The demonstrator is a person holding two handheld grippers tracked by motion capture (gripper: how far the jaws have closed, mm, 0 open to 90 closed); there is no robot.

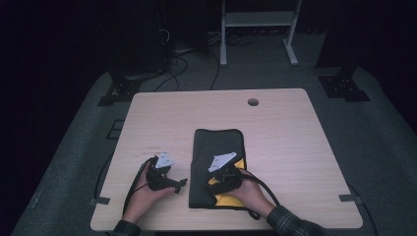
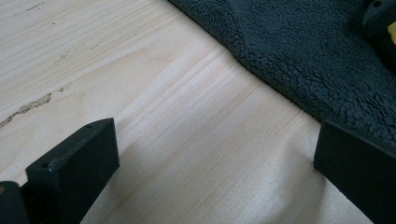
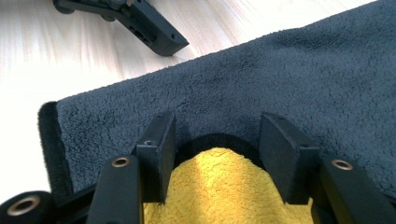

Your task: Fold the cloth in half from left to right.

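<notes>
A dark grey fleece cloth [image 1: 219, 142] lies folded on the wooden table [image 1: 285, 132], its yellow underside [image 1: 228, 199] showing at the near edge. My right gripper [image 1: 217, 183] rests on that near part, and its jaws pinch a raised hump of the cloth [image 3: 303, 70], yellow inside [image 3: 219, 186] with a dark rim. My right gripper [image 3: 217, 126] points toward the cloth's left edge. My left gripper [image 1: 181, 186] sits on bare wood just left of the cloth [image 2: 299, 51]. Its jaws stand wide apart with nothing between them [image 2: 215, 135]. One of its fingers [image 3: 154, 35] shows in the right gripper view.
A round cable hole [image 1: 253, 102] sits near the table's far edge. Cables trail from both grippers off the near edge. Tape tabs [image 1: 348, 197] mark the near sides. Beyond the table are a white frame's legs [image 1: 223, 54] and floor cables.
</notes>
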